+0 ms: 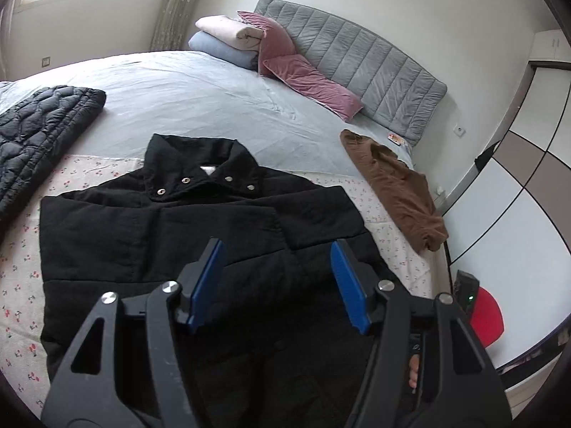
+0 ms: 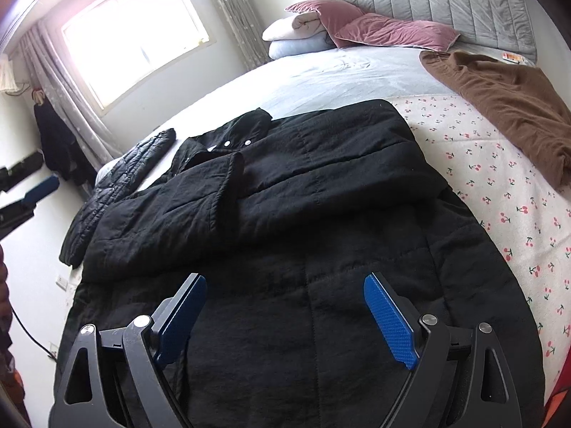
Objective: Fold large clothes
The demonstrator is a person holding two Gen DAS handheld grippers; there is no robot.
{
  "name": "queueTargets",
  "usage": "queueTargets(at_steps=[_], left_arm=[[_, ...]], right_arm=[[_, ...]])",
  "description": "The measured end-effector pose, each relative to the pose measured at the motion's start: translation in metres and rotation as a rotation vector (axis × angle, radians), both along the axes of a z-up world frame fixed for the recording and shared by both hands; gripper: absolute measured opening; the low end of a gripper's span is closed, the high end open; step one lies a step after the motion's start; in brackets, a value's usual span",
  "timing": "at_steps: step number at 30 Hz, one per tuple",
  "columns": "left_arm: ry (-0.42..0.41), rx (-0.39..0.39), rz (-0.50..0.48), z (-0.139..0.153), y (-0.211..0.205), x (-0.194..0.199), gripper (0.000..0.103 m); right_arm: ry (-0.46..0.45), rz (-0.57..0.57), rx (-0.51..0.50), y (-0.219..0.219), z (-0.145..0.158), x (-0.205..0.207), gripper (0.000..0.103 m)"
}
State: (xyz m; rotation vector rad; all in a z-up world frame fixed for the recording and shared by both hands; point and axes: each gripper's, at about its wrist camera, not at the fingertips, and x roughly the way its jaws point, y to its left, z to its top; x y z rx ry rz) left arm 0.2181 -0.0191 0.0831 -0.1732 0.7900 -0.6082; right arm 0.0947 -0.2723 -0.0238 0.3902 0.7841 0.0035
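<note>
A large black padded jacket [image 1: 171, 235] lies flat on the bed, collar with silver snaps at the far end, both sleeves folded across its body. It fills the right wrist view [image 2: 303, 221] too. My left gripper [image 1: 278, 249] is open and empty, hovering above the jacket's lower half. My right gripper [image 2: 285, 285] is open and empty above the jacket's hem area. The left gripper's blue pad also shows at the far left of the right wrist view [image 2: 39, 189].
A black quilted jacket [image 1: 35, 132] lies left of the black jacket. A brown garment [image 1: 396, 185] lies at the right bed edge. Pink pillows [image 1: 307, 78], folded blankets [image 1: 225, 39] and a grey headboard [image 1: 357, 57] are at the far end. A wardrobe [image 1: 517, 192] stands right.
</note>
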Motion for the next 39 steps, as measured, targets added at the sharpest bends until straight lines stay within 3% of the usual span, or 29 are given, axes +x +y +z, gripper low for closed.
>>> queueTargets(at_steps=[4,7,12,15,18,19,20,21,23,25,26,29,31,34,36,39], left_arm=[[0.049,0.069,0.129,-0.020,0.058,0.026,0.063],[0.075,0.124,0.195,-0.040,0.101,0.044,0.063],[0.132,0.156,0.226,-0.073,0.132,0.076,0.027],[0.139,0.155,0.223,-0.089,0.133,0.093,0.026],[0.123,0.140,0.209,-0.097,0.125,0.105,0.026],[0.115,0.132,0.205,-0.099,0.122,0.108,0.026],[0.108,0.125,0.200,-0.100,0.118,0.110,0.026],[0.099,0.115,0.193,-0.101,0.115,0.112,0.026],[0.081,0.097,0.175,-0.104,0.108,0.114,0.026],[0.061,0.092,0.157,-0.113,0.103,0.113,0.026],[0.063,0.106,0.159,-0.121,0.101,0.114,0.026],[0.090,0.148,0.171,-0.150,0.099,0.115,0.026],[0.075,0.152,0.178,-0.144,0.098,0.113,0.026],[0.061,0.151,0.182,-0.126,0.096,0.101,0.029],[0.031,0.128,0.163,-0.117,0.096,0.088,0.041],[0.023,0.139,0.153,-0.111,0.094,0.069,0.060]], right_arm=[[0.062,0.025,0.073,0.007,0.003,-0.002,0.091],[0.069,0.110,0.173,0.016,0.018,0.004,0.091],[0.076,0.182,0.136,0.039,0.035,0.069,0.090],[0.126,0.175,0.095,0.053,0.019,0.123,0.086],[0.159,0.133,0.018,0.059,-0.006,0.164,0.072],[0.169,0.119,0.017,0.059,-0.016,0.174,0.058],[0.173,0.115,0.033,0.059,-0.024,0.181,0.029],[0.164,0.122,0.055,0.060,-0.028,0.187,0.018],[0.098,0.113,0.022,0.061,-0.017,0.188,0.009],[-0.037,0.125,0.016,0.057,0.004,0.183,0.009],[-0.057,0.104,-0.036,0.056,0.009,0.184,0.009],[0.019,0.052,-0.147,0.053,-0.003,0.195,0.012],[0.021,0.062,-0.145,0.052,-0.007,0.190,0.012],[-0.044,0.064,-0.152,0.053,0.003,0.168,0.016],[-0.075,0.063,-0.169,0.053,0.008,0.154,0.022],[-0.104,0.088,-0.153,0.051,0.013,0.137,0.044]])
